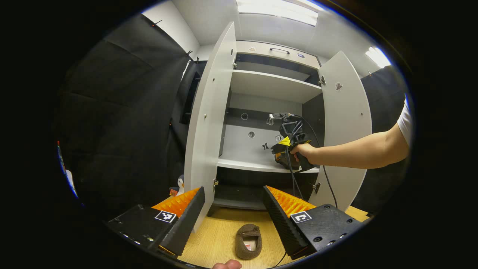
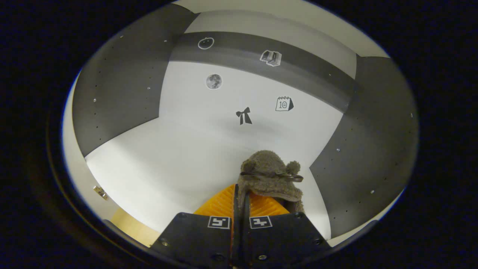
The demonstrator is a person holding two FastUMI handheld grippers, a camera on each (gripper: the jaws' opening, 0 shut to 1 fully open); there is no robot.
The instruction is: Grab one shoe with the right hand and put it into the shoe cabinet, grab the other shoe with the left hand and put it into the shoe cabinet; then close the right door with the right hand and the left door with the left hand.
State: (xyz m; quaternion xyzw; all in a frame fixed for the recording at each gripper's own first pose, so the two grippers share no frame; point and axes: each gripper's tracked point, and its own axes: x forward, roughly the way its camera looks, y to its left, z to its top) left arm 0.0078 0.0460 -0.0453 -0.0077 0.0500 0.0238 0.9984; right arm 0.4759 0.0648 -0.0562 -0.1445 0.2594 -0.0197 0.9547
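In the left gripper view, the left gripper is hanging with fingers wide apart, holding nothing; a brown slipper is lying on the wooden floor at 6 o'clock; the shoe cabinet is standing open, both doors swung out; the right gripper is reaching over its shelf at 3 o'clock. In the right gripper view, the right gripper is clamping together on the other fuzzy slipper above the white shelf.

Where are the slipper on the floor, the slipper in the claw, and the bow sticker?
Floor slipper (image 1: 248, 241): left gripper view, on its open inside.
Held slipper (image 2: 269, 175): right gripper view, on its fuzzy top, pinched by the right claw (image 2: 240, 201).
Bow sticker (image 2: 244, 115): right gripper view, on its knot.
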